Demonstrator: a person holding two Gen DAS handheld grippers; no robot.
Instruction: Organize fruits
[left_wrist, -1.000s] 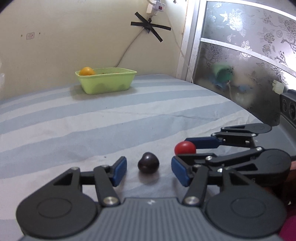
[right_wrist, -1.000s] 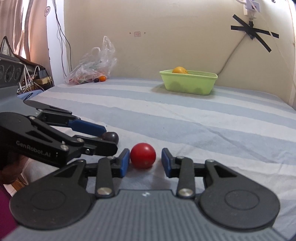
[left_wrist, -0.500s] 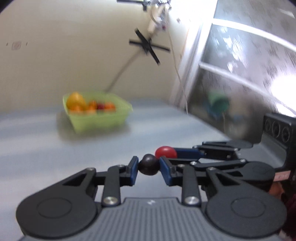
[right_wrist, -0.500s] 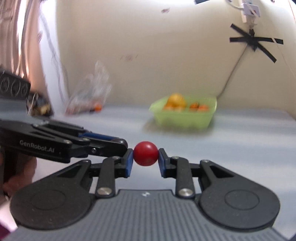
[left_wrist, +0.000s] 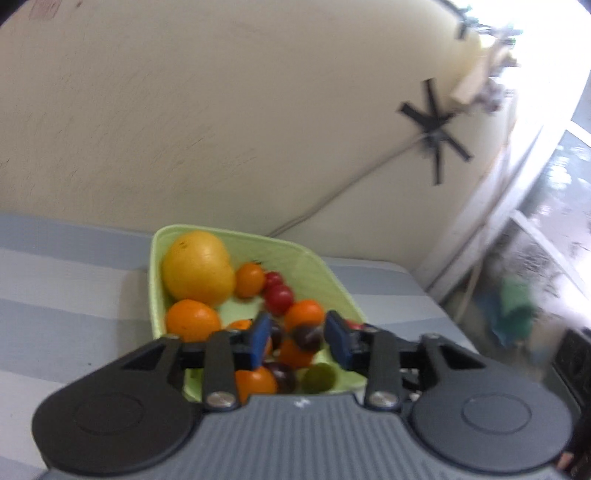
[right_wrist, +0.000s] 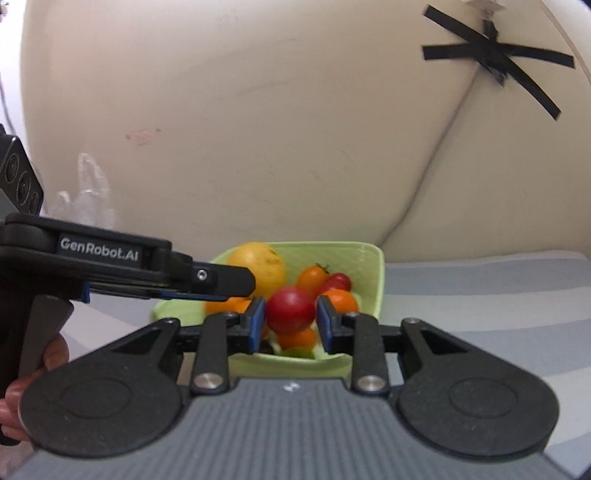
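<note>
A light green basket (left_wrist: 334, 280) on the striped bed holds a big yellow fruit (left_wrist: 197, 267), oranges, small red tomatoes and dark fruits. My left gripper (left_wrist: 299, 338) hangs over the basket with its jaws apart; the dark fruit (left_wrist: 308, 336) sits free between them, touching neither pad. My right gripper (right_wrist: 290, 323) is shut on a red tomato (right_wrist: 290, 310) and holds it above the basket's (right_wrist: 371, 266) near rim. The left gripper's body (right_wrist: 110, 266) crosses the left of the right wrist view.
The cream wall with black tape (right_wrist: 495, 59) and a cable rises right behind the basket. A clear plastic bag (right_wrist: 83, 199) lies at far left. A glass door (left_wrist: 554, 229) stands to the right. Striped bedding (right_wrist: 480, 295) surrounds the basket.
Both grippers closed on their fruits, lifted them off the bed and moved forward to the basket. The left gripper has since opened and released the dark fruit. The right still grips the tomato.
</note>
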